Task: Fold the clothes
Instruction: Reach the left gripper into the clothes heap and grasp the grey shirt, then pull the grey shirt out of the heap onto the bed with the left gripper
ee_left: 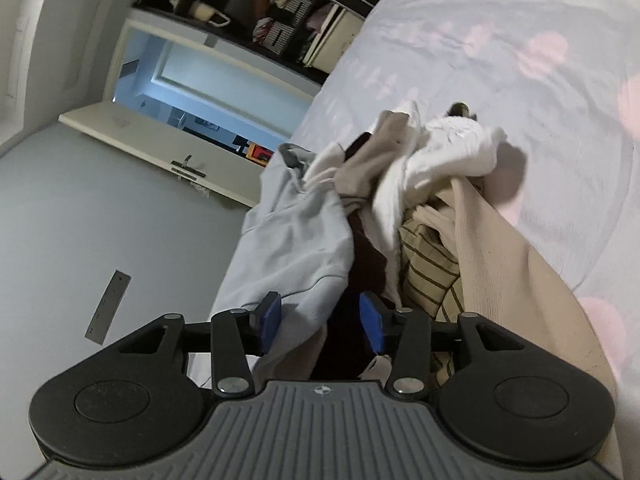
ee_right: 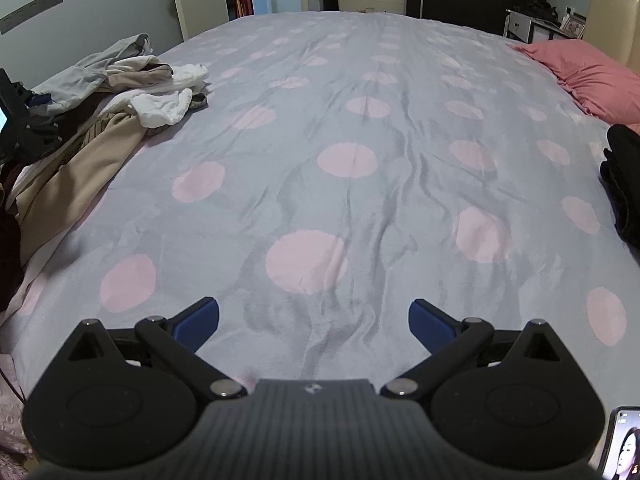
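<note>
Blue pads of the left gripper (ee_left: 320, 326) sit apart, spread over the near edge of the clothes pile (ee_left: 384, 216), with nothing pinched between them. Right under them lie a light grey hoodie (ee_left: 304, 236) and a dark maroon garment (ee_left: 362, 256), pressed close together. If the pads close here, they may catch both at once, because the two overlap. A striped shirt (ee_left: 428, 268), a beige garment (ee_left: 500, 248) and a white garment (ee_left: 448, 152) are tangled in too, so one pull could drag the whole heap.

Next, the right gripper (ee_right: 314, 326) hangs wide open above the dotted blanket (ee_right: 360, 120), holding nothing. The heap sits far off at the left side of the bed. A black garment (ee_right: 624, 184) lies at the right edge, near a pink pillow (ee_right: 588, 76). The blanket is wrinkly, so clothes spread there may not lie flat.
</note>
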